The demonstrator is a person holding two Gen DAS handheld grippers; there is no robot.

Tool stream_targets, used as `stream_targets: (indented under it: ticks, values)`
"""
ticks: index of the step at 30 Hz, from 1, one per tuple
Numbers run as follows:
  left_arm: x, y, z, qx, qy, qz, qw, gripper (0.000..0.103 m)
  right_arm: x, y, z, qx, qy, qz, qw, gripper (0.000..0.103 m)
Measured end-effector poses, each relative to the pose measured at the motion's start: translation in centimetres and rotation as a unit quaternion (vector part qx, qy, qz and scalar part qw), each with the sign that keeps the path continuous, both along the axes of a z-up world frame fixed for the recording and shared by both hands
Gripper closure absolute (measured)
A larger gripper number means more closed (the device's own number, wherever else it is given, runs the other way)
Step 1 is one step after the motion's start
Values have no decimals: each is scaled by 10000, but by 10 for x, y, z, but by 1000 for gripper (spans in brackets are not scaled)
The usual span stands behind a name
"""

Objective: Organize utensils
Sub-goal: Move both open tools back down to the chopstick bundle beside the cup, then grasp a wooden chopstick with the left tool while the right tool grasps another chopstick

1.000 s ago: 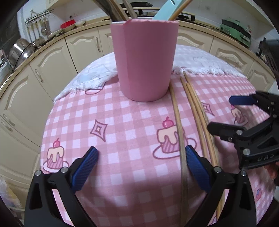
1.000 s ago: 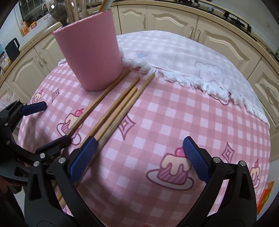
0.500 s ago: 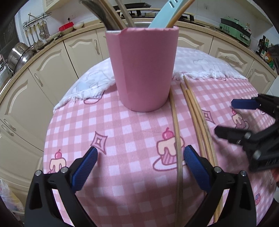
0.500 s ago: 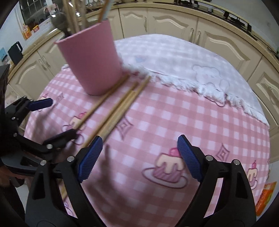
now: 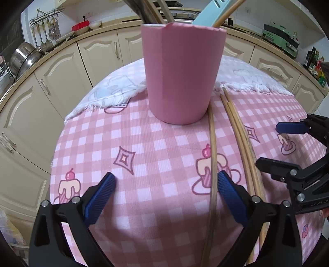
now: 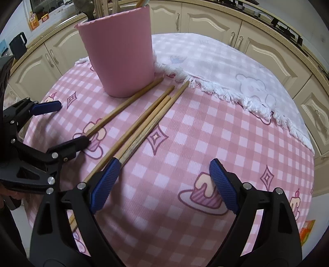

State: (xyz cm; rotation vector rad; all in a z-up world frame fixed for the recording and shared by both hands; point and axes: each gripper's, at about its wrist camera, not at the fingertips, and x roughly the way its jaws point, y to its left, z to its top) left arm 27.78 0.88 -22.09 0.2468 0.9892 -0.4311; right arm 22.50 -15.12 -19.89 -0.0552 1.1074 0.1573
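A: Left wrist view first. Contents of the pink cup point(image 5: 181, 78)?

B: Stands upright on the checked tablecloth point(image 5: 144, 133), against the fringe of a white cloth point(image 5: 111, 92). Holds a light-blue spatula point(image 5: 207, 12) and several wooden handles point(image 5: 156, 10), all cut off by the top edge.

A: And the chopsticks?

B: Lying flat on the tablecloth to the right of the cup. Single chopstick point(image 5: 212, 147) touching the cup's base, long axis running away from the camera. Three chopsticks point(image 5: 240, 131) just beside it, nearly parallel. Near ends hidden behind the black fingers.

A: Claws there?

B: Left gripper point(image 5: 165, 180) wide apart, clamping nothing, single chopstick passing just inside the pad on the right. Right gripper point(image 5: 271, 145) entering from the right, also apart.

A: Right wrist view?

B: Same cup point(image 6: 121, 55), top cropped, contents hard to make out. Chopsticks slanting from lower left up toward the cup and the fringe. Lower end of the single chopstick point(image 6: 127, 102) hidden under a finger of the left gripper point(image 6: 72, 123). Three chopsticks point(image 6: 152, 115) disappearing behind the left finger of the right gripper point(image 6: 164, 166).

A: State of that one?

B: Just closed a little, yet wide apart, only bare cloth between the pads.
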Motion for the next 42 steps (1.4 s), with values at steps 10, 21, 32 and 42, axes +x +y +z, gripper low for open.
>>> stream_targets:
  ticks: [10,21,32,42]
  values:
    - [1,5,0,-88,-28,64,9999,7,-8,2,-1,-80,-9,52,10000,12]
    - [4,6,2,-88,27,118,9999,7,-16,1,-5,-331,-80,258,9991,10]
    - [25,-35,5,297,113,-451,9985,24,8,-34,0,-126,-90,60,9999,31]
    - [37,-61,15,318,514,-1041,9927,97,30,-3,4,-234,-122,641,9976,89]
